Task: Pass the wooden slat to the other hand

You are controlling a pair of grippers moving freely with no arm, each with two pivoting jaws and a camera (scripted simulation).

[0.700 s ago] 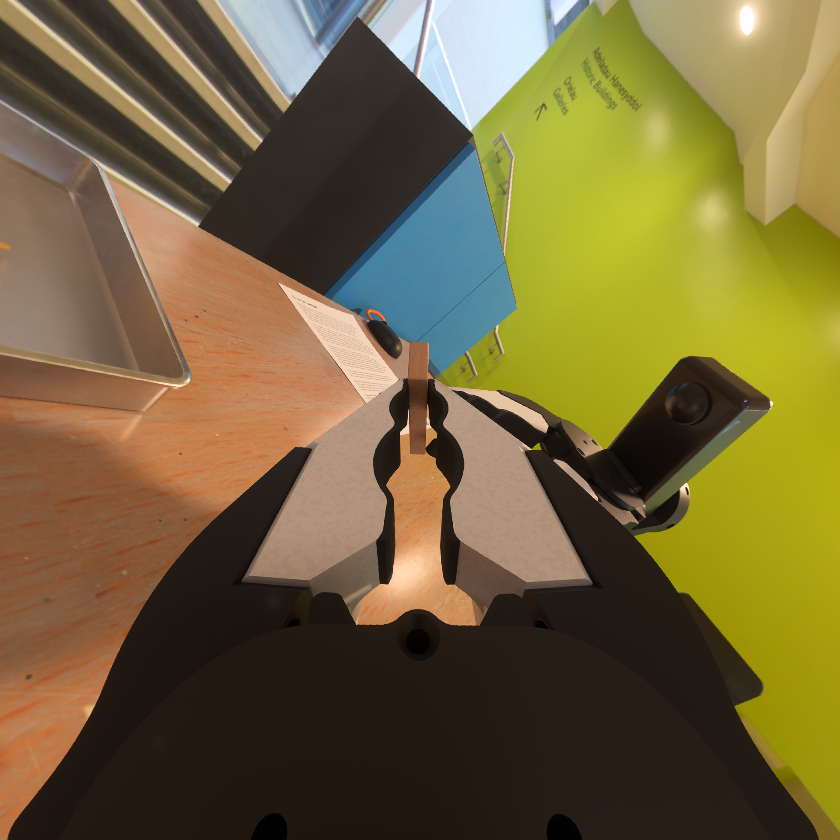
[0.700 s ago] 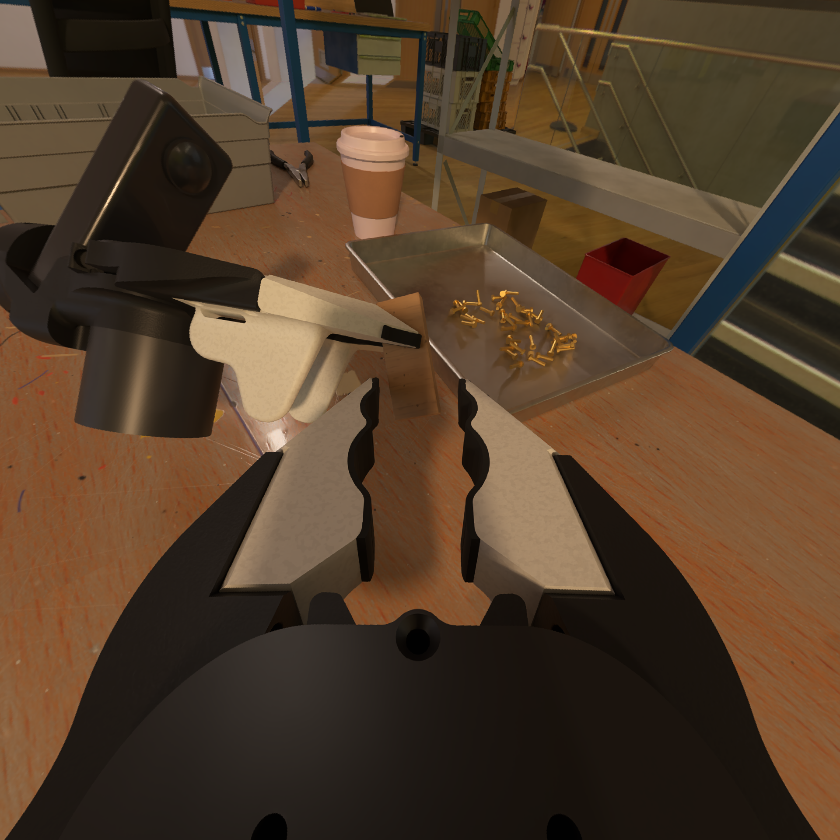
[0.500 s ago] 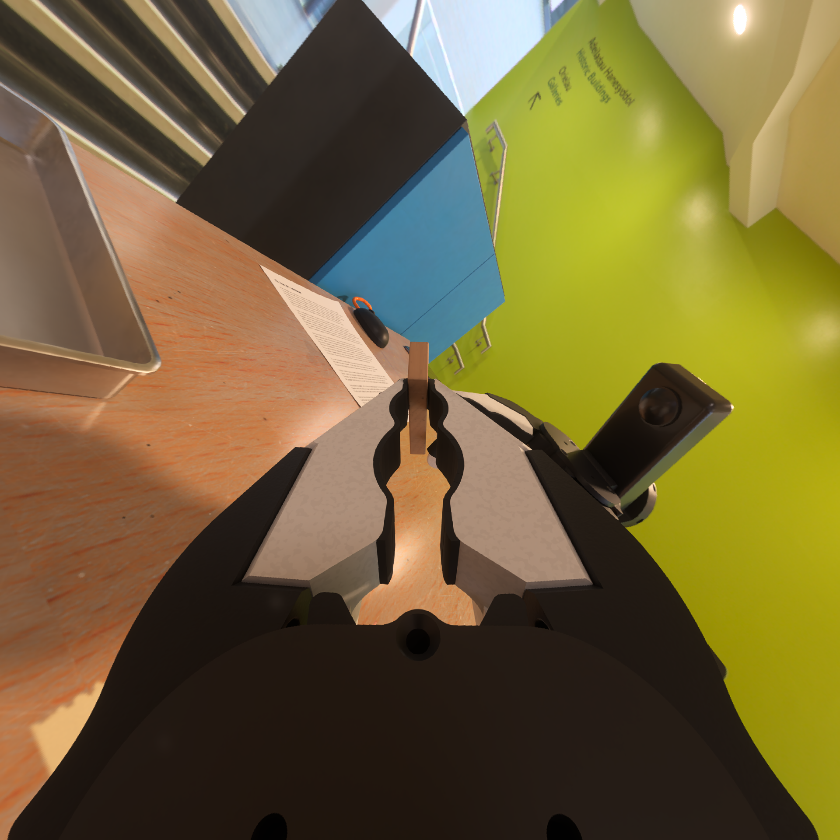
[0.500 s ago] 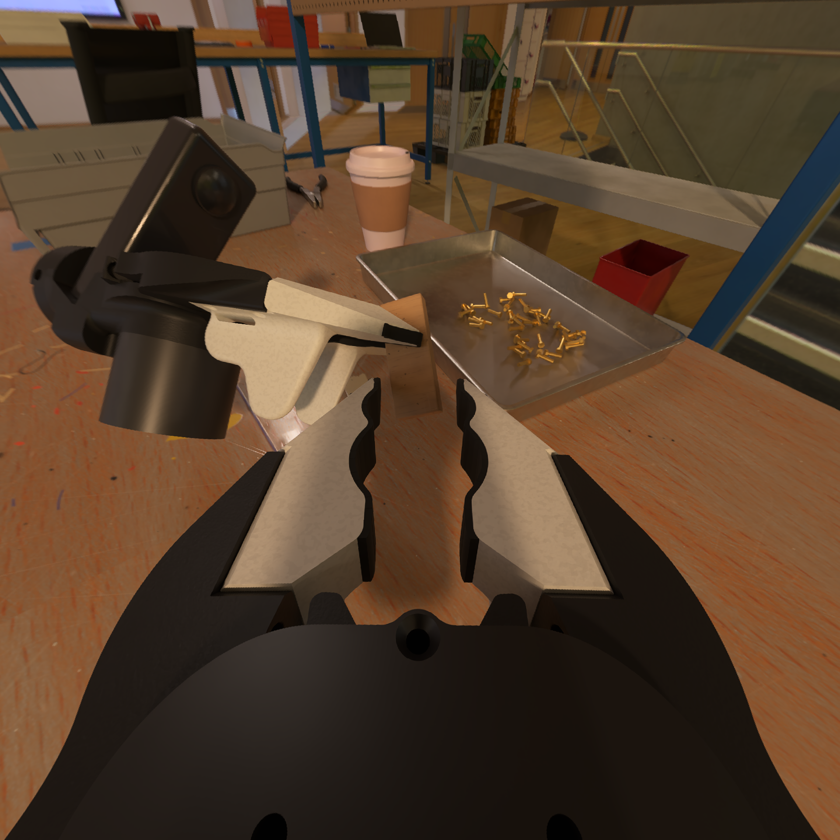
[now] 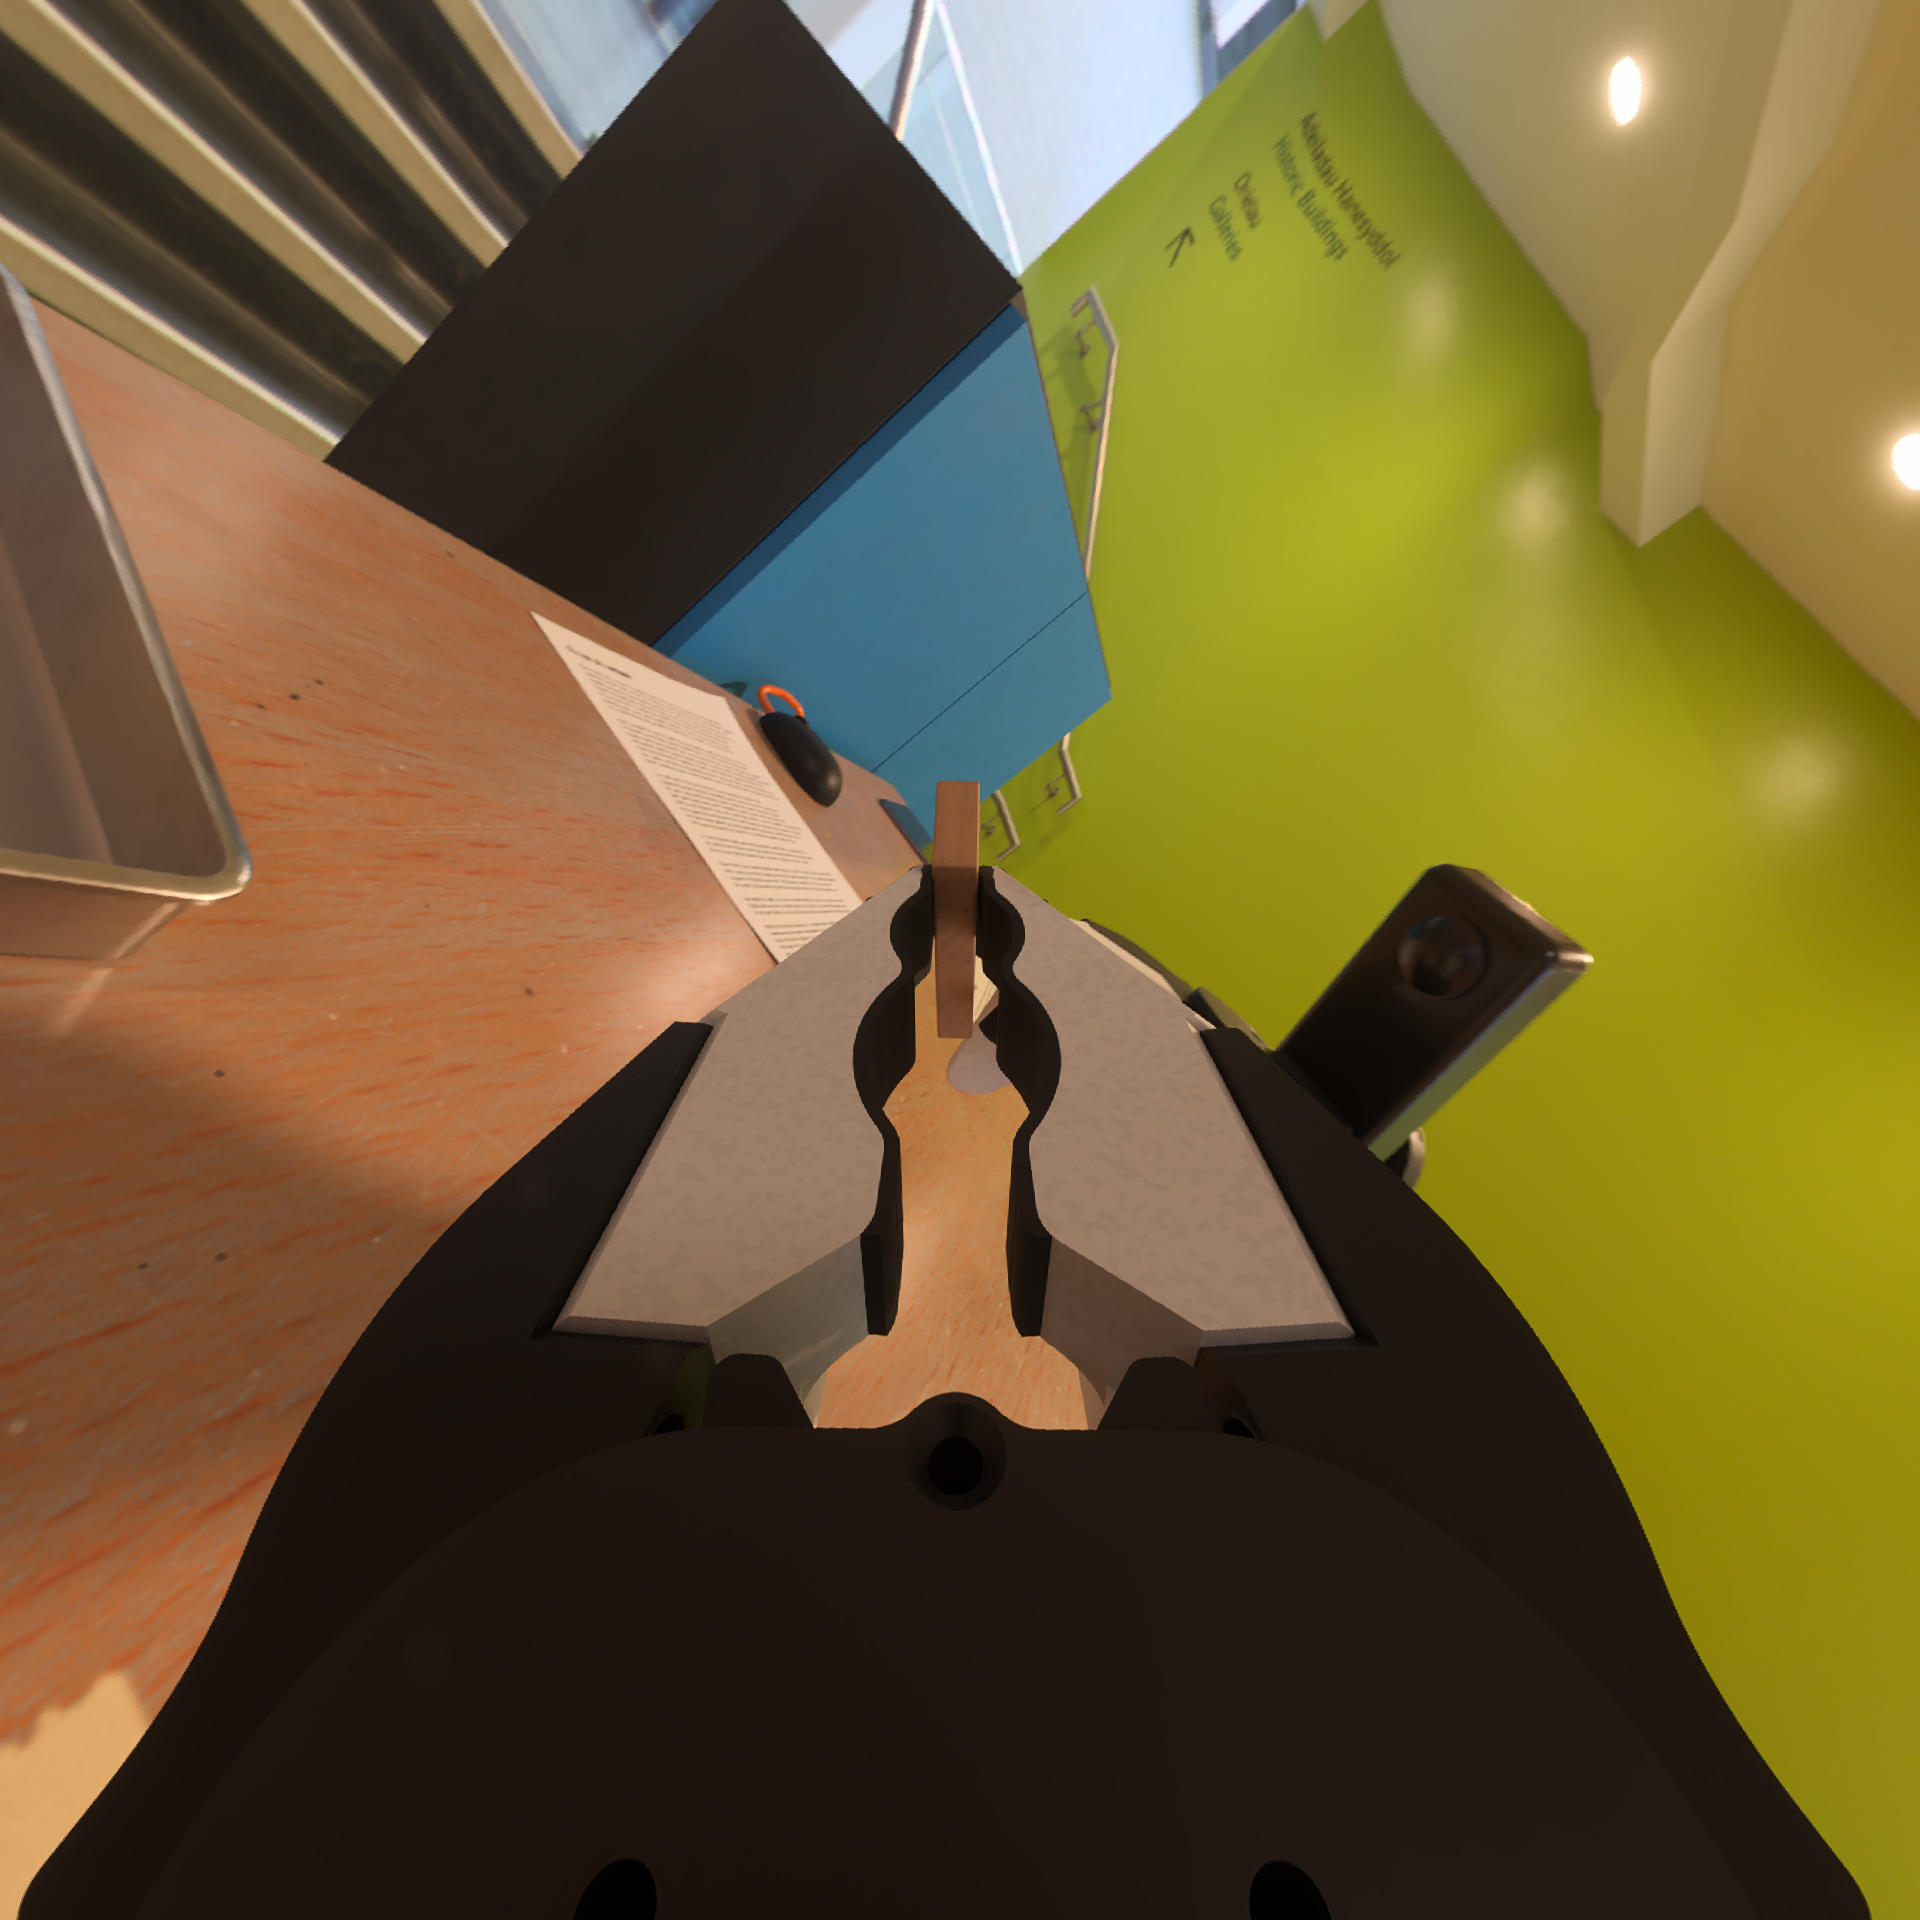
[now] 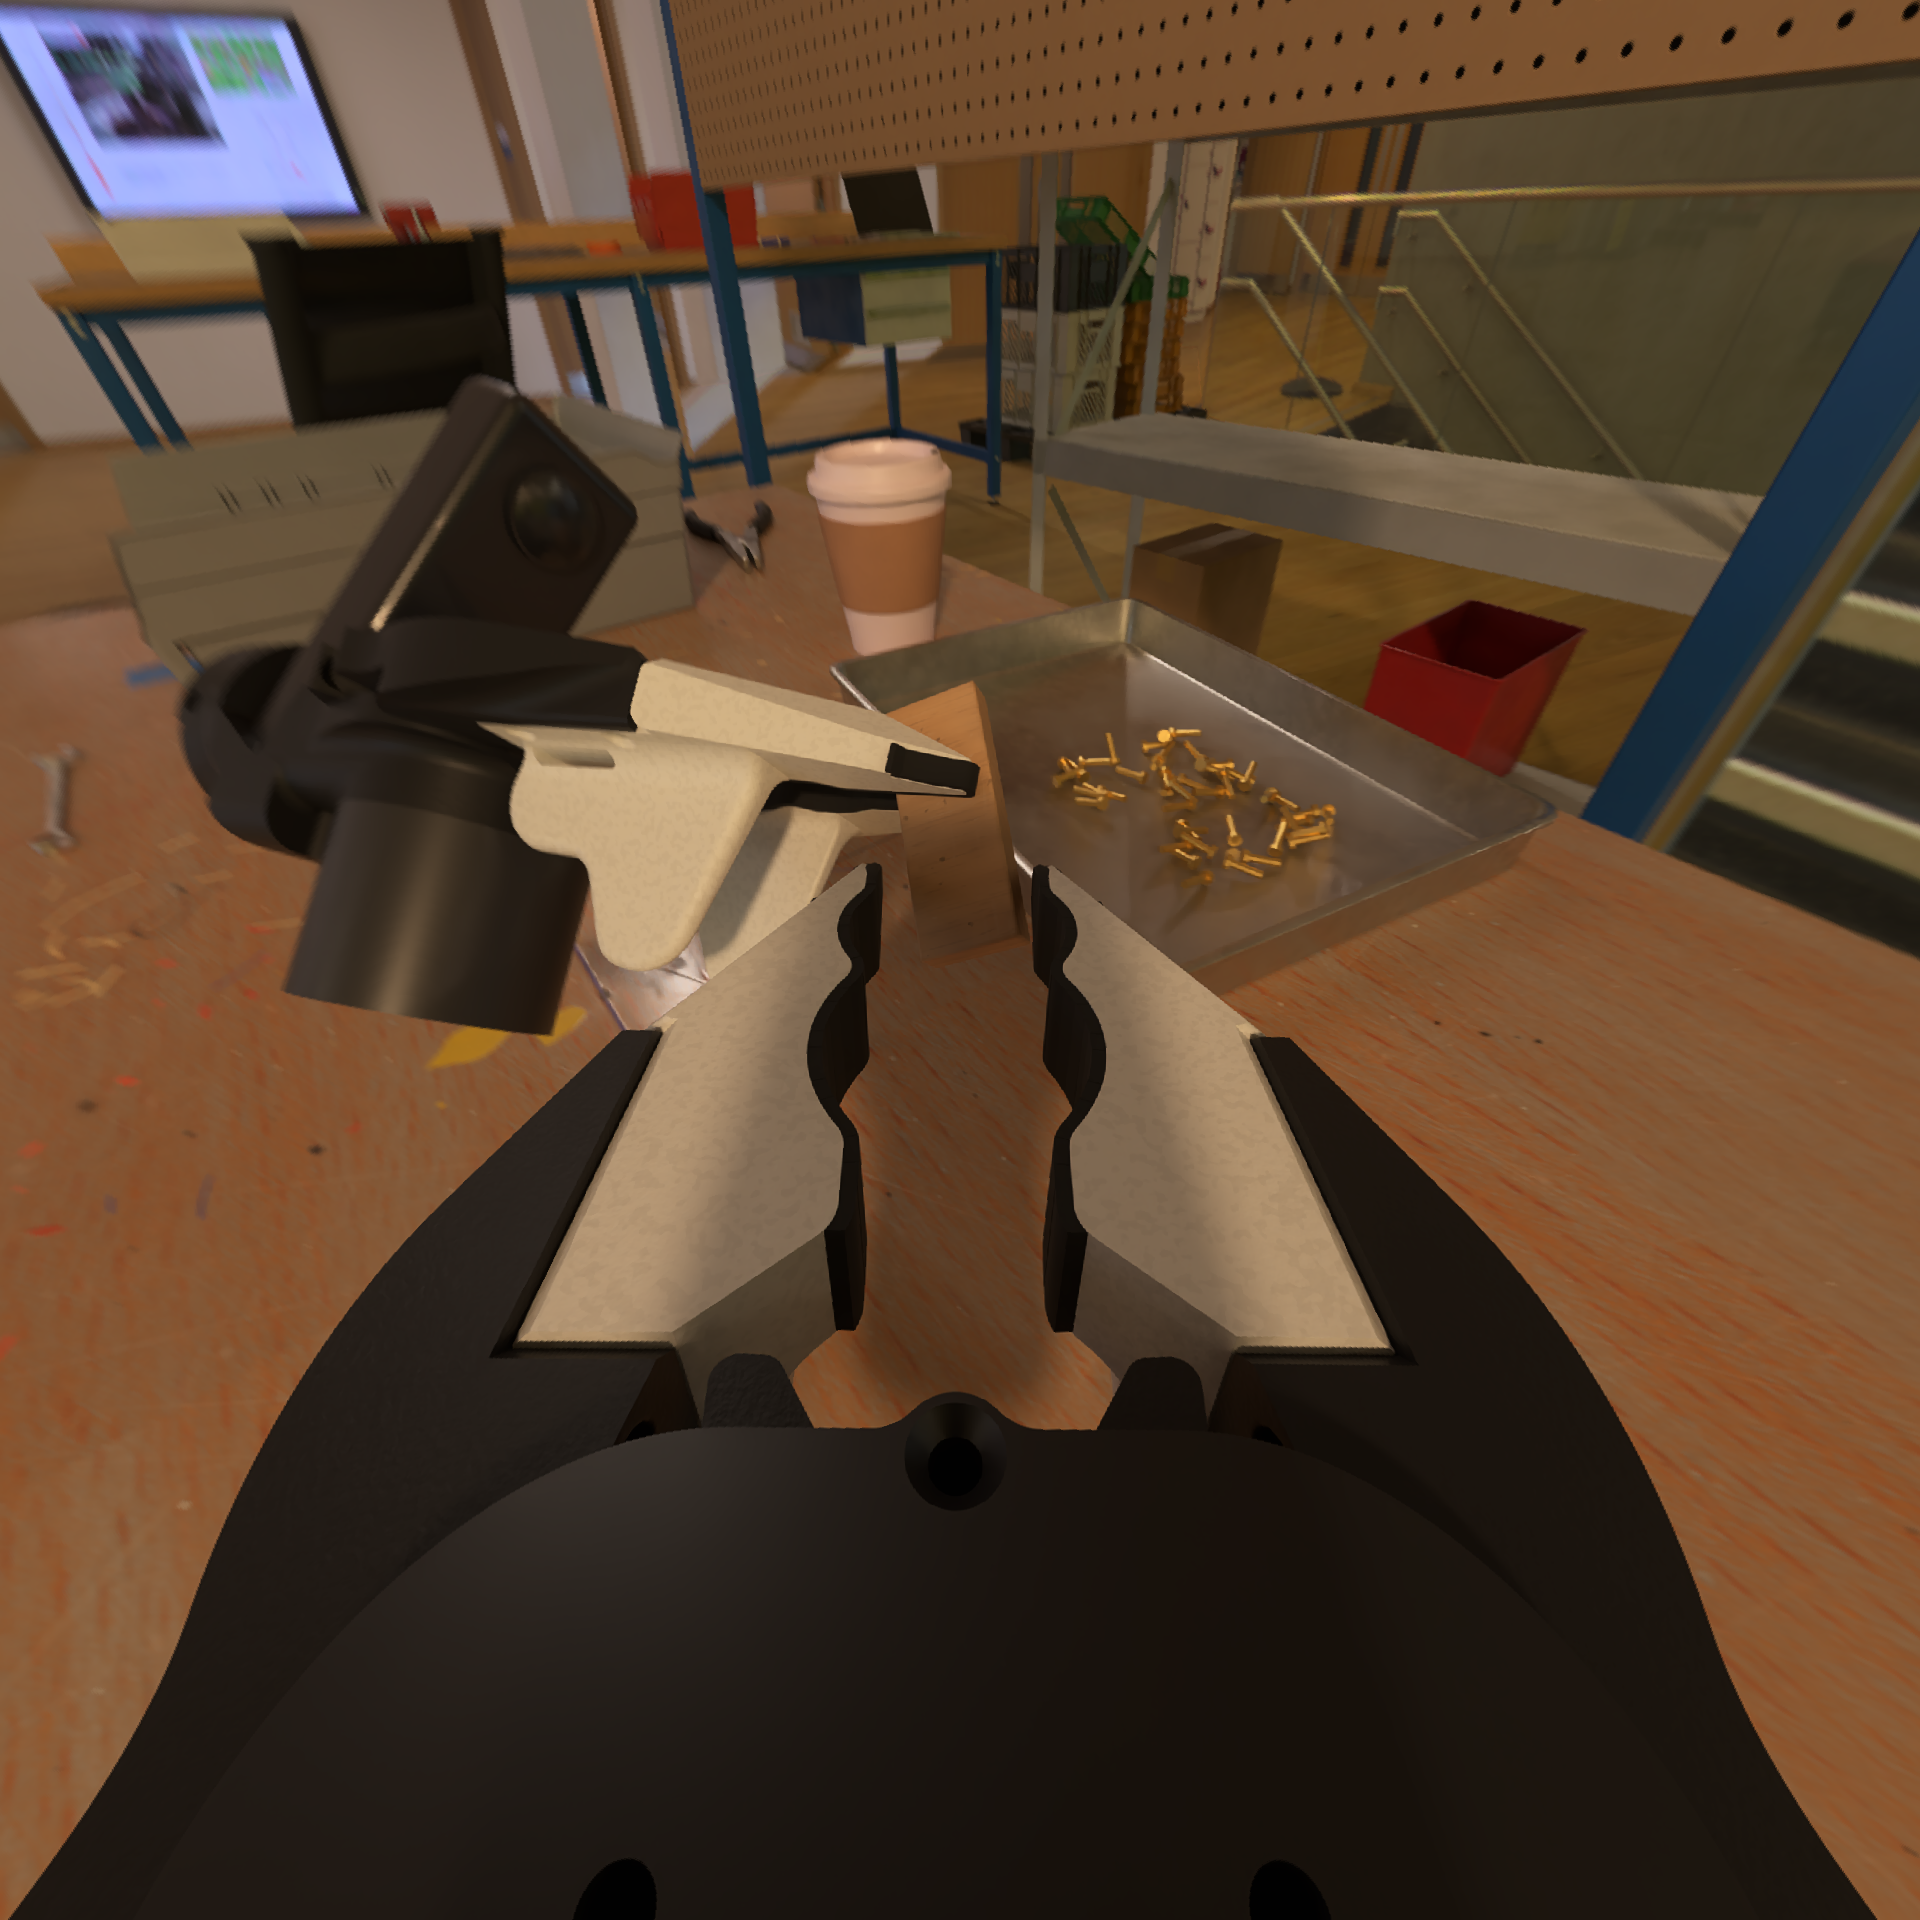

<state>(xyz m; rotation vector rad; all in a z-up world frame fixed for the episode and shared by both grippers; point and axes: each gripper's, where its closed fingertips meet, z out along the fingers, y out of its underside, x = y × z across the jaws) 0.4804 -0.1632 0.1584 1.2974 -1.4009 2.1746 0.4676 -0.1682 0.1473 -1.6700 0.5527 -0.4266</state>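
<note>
Only the right wrist view shows the brass screws in the shallow steel tray. Just left of that tray, the left gripper pinches the flat, pale-brown wooden slat, edge-on in its own view; the right gripper, jaws spread, flanks the slat's lower end

A workshop: a scuffed wooden bench carried a metal tray of brass screws, pliers and a spanner, beneath a pegboard, with blue-framed worktables behind.
</note>
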